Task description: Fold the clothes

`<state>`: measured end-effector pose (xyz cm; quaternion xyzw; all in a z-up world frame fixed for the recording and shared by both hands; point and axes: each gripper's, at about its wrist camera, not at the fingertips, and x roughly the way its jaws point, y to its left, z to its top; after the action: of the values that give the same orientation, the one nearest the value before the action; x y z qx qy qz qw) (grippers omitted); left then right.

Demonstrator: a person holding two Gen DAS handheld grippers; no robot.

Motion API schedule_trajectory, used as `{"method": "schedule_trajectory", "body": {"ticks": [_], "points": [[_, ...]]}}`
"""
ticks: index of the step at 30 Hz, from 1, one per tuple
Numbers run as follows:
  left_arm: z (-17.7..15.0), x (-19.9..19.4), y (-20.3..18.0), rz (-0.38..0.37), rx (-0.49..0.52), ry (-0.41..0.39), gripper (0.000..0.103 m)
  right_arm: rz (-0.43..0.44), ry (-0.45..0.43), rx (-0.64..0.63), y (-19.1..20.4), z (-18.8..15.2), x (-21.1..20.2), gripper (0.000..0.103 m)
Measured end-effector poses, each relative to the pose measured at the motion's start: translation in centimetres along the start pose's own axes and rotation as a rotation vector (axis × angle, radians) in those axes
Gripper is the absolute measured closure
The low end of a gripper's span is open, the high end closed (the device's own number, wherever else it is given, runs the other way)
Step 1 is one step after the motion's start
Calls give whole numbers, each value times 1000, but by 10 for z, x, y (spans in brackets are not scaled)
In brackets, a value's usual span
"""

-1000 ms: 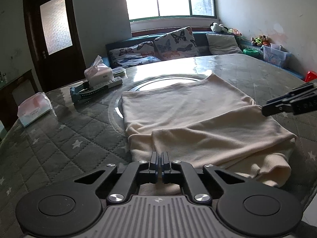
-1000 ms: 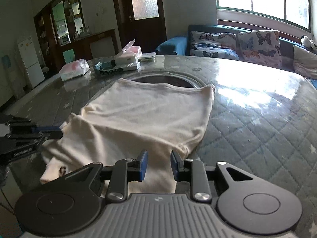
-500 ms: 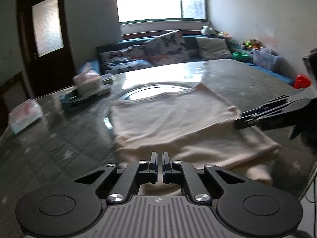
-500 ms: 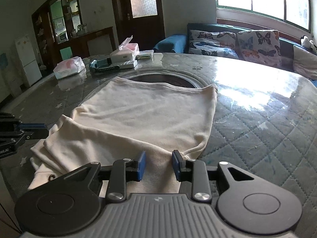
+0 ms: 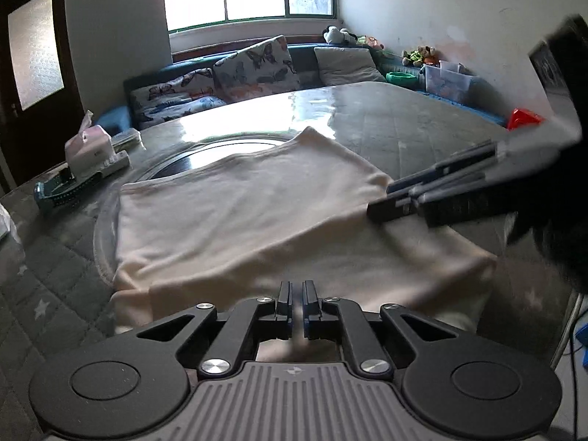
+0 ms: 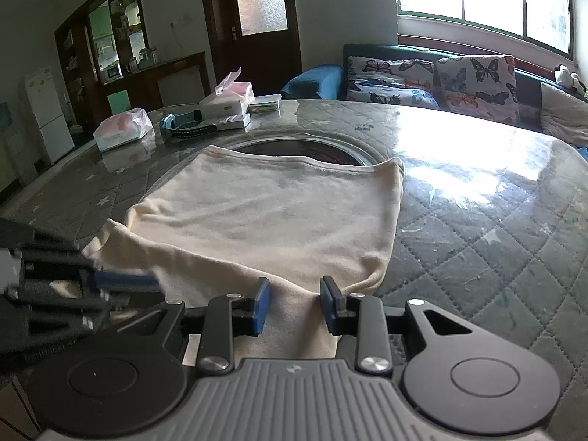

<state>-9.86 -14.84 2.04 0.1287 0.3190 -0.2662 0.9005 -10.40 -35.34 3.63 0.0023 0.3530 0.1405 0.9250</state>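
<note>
A cream garment point(image 5: 250, 217) lies partly folded on the quilted table, its near part doubled over; it also shows in the right wrist view point(image 6: 279, 217). My left gripper point(image 5: 297, 303) is over the near edge of the garment with its jaws almost closed, and I see no cloth between them. My right gripper point(image 6: 294, 303) is open, its jaws astride the near fold of the garment. In the left wrist view the right gripper's fingers point(image 5: 422, 198) rest at the garment's right edge.
A tissue box point(image 5: 88, 147) and a blue strap device point(image 5: 62, 191) stand at the table's far left. Another tissue pack point(image 6: 123, 128) lies beyond. A round glass inset point(image 6: 312, 147) sits under the garment's far edge. The table point(image 6: 496, 228) is covered by a quilted cloth.
Both grippers have come in closer over the garment's near fold. The right gripper's jaws have opened wider. The garment lies flatter and smoother than before.
</note>
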Motion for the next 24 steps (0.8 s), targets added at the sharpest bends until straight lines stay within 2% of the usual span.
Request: {"method": "schedule_trajectory", "body": {"ticks": [9,21,24], "points": [[-17,-26,21,-6,-44,20,89,42,-26,-54,22,3,-4,73],[-29,-50,55,68,-142,14,88,164,12,-206,83,-4,10,73],[-30,-55,60,85,-154,12,82,193,26,-224,96,-5,15,73]]}}
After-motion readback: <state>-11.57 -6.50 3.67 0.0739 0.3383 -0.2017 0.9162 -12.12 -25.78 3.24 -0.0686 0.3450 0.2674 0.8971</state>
